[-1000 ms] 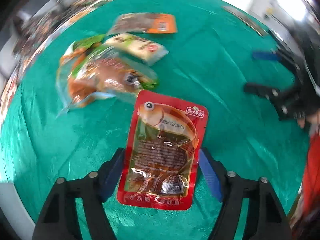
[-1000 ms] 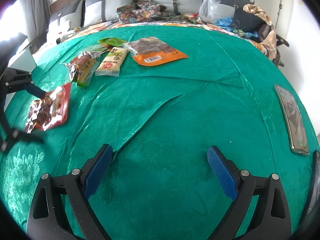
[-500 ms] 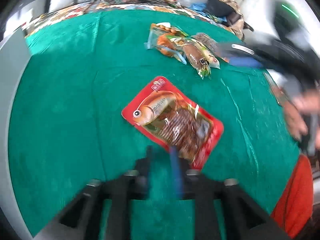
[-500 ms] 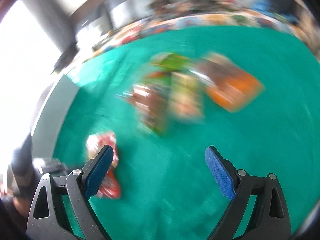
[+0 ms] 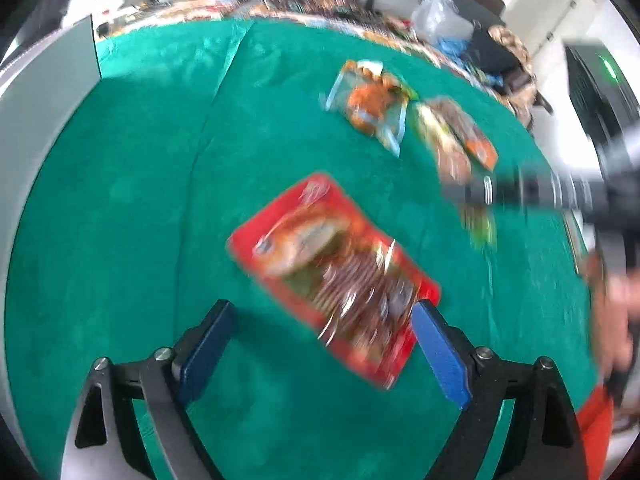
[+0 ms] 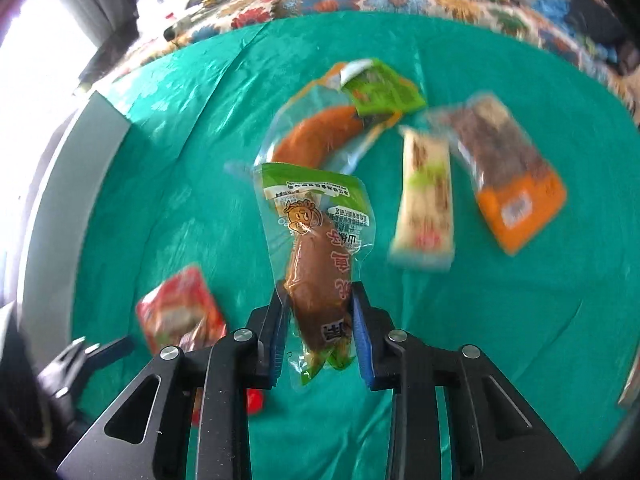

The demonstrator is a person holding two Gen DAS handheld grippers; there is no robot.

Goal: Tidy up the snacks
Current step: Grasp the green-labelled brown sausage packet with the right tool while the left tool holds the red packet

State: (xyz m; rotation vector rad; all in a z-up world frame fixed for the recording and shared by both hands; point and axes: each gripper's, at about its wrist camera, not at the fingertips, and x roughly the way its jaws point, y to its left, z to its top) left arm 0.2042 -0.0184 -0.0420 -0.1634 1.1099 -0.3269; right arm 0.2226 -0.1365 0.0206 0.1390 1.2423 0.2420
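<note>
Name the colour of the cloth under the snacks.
Teal green cloth, with a faint woven pattern; clearest in the right wrist view.

Left gripper (image 5: 322, 344), right gripper (image 6: 320, 316): black frames, blue pads, silver screws.
</note>
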